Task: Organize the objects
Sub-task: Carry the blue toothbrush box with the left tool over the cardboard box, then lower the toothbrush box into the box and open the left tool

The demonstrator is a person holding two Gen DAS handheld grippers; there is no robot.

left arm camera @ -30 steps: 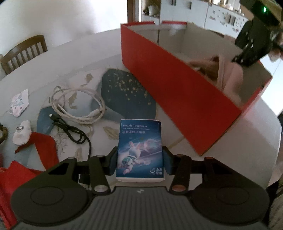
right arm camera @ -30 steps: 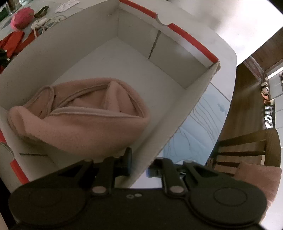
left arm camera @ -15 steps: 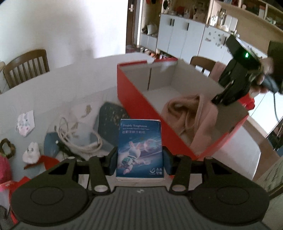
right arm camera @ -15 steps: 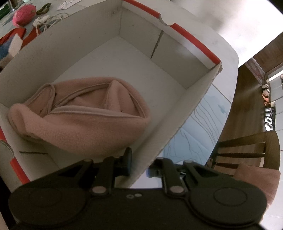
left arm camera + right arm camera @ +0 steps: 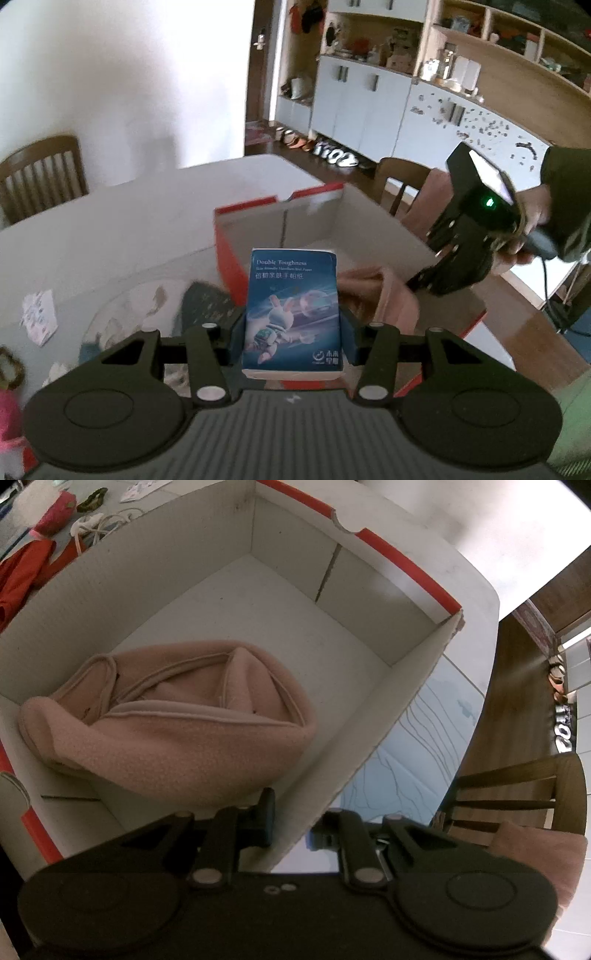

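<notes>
My left gripper point(image 5: 293, 334) is shut on a blue tissue pack point(image 5: 293, 314) with a rabbit picture, held upright in the air in front of the red box point(image 5: 231, 254). The box is open, white inside, and holds a pink fleece hat point(image 5: 166, 723). My right gripper point(image 5: 291, 823) straddles the box's near wall point(image 5: 369, 738), one finger inside and one outside, jaws close on the cardboard. It also shows in the left wrist view point(image 5: 443, 269), at the box's right side.
On the table left of the box lie a patterned mat point(image 5: 155, 306), a small printed packet point(image 5: 38, 317), white cable point(image 5: 92, 524), red cloth point(image 5: 22, 572) and a pink item point(image 5: 55, 513). Wooden chairs point(image 5: 40, 177) stand around the table.
My left gripper has risen and tilted up with the tissue pack, moving toward the box. My right gripper has stayed on the box wall.
</notes>
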